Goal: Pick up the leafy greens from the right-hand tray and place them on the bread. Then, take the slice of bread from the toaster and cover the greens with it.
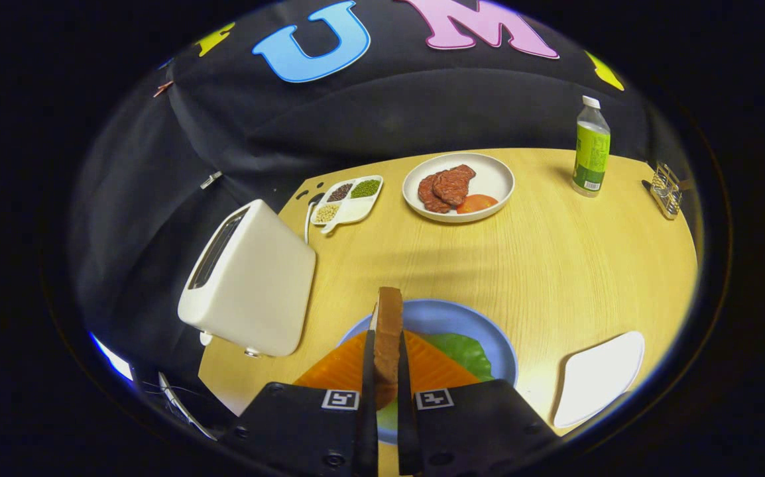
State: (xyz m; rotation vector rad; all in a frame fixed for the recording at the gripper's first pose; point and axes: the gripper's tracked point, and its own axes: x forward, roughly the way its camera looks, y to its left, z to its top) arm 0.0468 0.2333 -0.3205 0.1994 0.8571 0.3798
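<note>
My gripper (386, 371) is shut on a slice of bread (388, 331), held edge-on and upright between both fingers. Below the fingers lies a blue plate (482, 324) carrying an orange slice (432, 368) with a leafy green (465, 351) on it, partly hidden by the gripper body. The white toaster (250, 278) stands to the left of the plate, its slot looking empty. A white tray (598, 377) lies bare to the right of the blue plate.
Beyond the fingers sit a white plate (495, 173) with meat patties and a tomato slice, a small divided dish (349, 199) of grains, a green-labelled bottle (591, 149) and a wire rack (665, 191) at the far right.
</note>
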